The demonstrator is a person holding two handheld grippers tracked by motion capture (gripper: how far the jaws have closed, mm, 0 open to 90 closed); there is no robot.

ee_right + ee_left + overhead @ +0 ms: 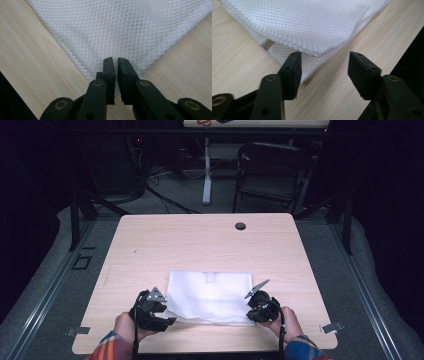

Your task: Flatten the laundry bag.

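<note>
While the near edge of the white mesh laundry bag (210,296) lies flat toward the person's side of the surface (165,245), only one of its two near corners looks taken. Right hand-held gripper (253,306): in the right gripper view its jaws stand nearly together with the bag's corner (113,67) running down between them, so I judge it clenched on the mesh, though a thin slit shows between the pads. Left hand-held gripper (159,312): released, jaws spread wide; in the left gripper view the bag's other near corner (312,53) sits between and just ahead of the pads, its folded upper layer lifted slightly off the lower one, the left pad touching or nearly touching the lower mesh, the right pad well clear of it over bare wood. A tan strip, likely a zipper tape (267,45), peeks from under the fold. Judgement: work is at its start, a two-corner pickup half made; left closing on its corner remains, then whatever lift, fold or spread follows. Farther off, the bag's body runs away toward mid-surface, a small tab or label (211,276) at its far edge. Beyond that, bare wood, a dark round cable grommet (240,226) near the far edge, and a folding chair (272,175) on the floor behind.
</note>
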